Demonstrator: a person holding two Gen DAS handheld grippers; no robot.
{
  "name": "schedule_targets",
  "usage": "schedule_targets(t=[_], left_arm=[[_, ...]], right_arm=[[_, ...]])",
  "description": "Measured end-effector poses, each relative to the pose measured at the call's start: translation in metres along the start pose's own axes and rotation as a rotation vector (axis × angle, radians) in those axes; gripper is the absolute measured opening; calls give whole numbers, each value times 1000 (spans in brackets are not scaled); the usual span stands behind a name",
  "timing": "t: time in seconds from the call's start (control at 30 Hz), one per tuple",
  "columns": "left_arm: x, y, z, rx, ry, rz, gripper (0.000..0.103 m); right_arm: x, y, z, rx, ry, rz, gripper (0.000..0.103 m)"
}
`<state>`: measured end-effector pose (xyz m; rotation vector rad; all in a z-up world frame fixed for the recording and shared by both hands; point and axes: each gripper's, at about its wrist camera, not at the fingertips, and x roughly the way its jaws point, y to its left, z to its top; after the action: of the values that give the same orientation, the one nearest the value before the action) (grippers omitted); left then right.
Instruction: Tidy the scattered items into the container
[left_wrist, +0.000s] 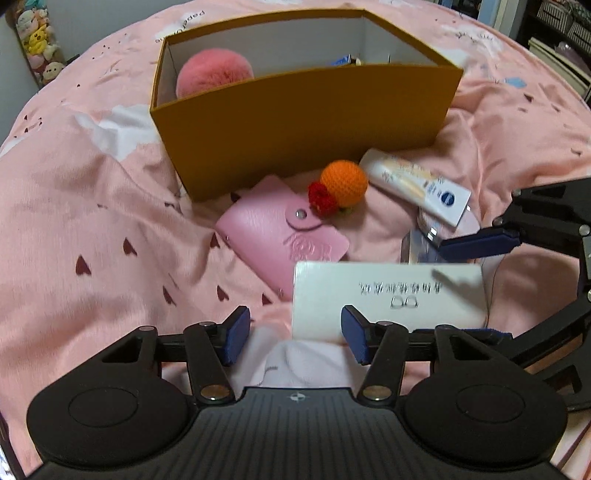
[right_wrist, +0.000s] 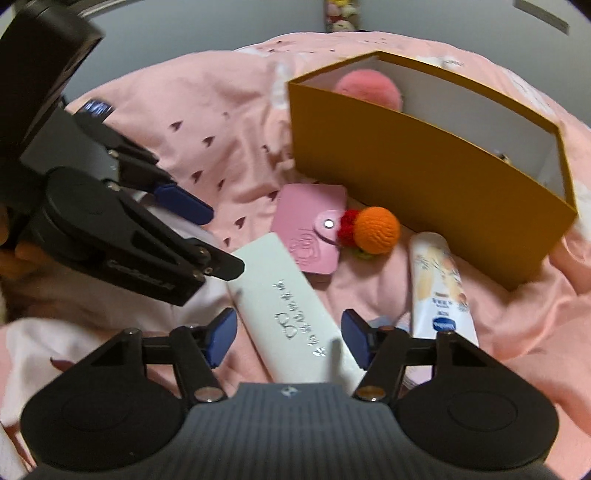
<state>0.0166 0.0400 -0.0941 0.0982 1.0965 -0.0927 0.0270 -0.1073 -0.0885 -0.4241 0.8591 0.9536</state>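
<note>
White box (right_wrist: 291, 314) lying longways between right tool (right_wrist: 288, 339), spread wide. Left tool (left_wrist: 295, 334), also wide, off to its side.

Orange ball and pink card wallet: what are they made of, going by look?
Orange ball: crocheted yarn, matte; stitch rows show, red yarn flower attached.
Pink card wallet: probably faux leather, soft sheen; embossed rose, metal snap on the flap. Real leather can't be ruled out.

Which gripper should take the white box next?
Right, probably. The white box lies lengthwise between the open right gripper fingers. For the open left gripper, it sits off toward one finger.
</note>
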Motion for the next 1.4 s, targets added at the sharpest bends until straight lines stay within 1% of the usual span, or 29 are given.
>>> schedule_targets(t=[0.03,0.2,0.37,0.4,0.5,0.53,0.63,0.8,0.9,0.97,1.07,1.1,1.13,1.2,1.23,1.27,1.33,1.4], left_arm=[[1,0,-2,4,5,2,63],[2,-3,-7,27,11,5,63],[3,-1,-7,20,13,0,63],[3,-1,-7,19,13,-1,63],[3,0,-7,17,13,-3,63],[3,0,-7,15,12,-4,63],[2,3,-7,4,9,-7,61],[-1,9,-6,-37,-6,-8,59],[-1,12,-6,-48,-6,-6,59],[-1,12,-6,-50,-7,-6,58],[-1,12,-6,-52,-8,-6,58],[-1,12,-6,-53,-7,-5,58],[-1,12,-6,-55,-7,-5,58],[-1,13,-5,-59,-8,-5,58],[-1,13,-5,-60,-8,-7,58],[-1,14,-5,-61,-9,-9,58],[-1,15,-5,-68,-9,-21,49],[-1,17,-4,-83,-9,-33,48]], right_arm=[[1,1,0,-13,9,-4,61],[16,4,-1,-42,78,-35,61],[19,7,-1,-77,79,-56,64],[20,8,-1,-89,80,-67,66],[27,10,-1,-119,95,-120,67],[31,9,-1,-114,109,-122,67],[34,5,-2,-93,109,-110,67],[32,-4,0,-30,99,-119,64],[32,-15,3,51,94,-157,63],[31,-25,5,128,92,-165,62],[27,-37,5,233,75,-152,56],[24,-41,6,265,63,-150,50],[21,-43,7,288,51,-173,44],[16,-47,9,304,39,-256,45],[15,-49,10,309,38,-273,45],[14,-53,11,317,39,-270,45],[11,-54,12,322,41,-237,45],[11,-50,11,298,53,-223,44]])
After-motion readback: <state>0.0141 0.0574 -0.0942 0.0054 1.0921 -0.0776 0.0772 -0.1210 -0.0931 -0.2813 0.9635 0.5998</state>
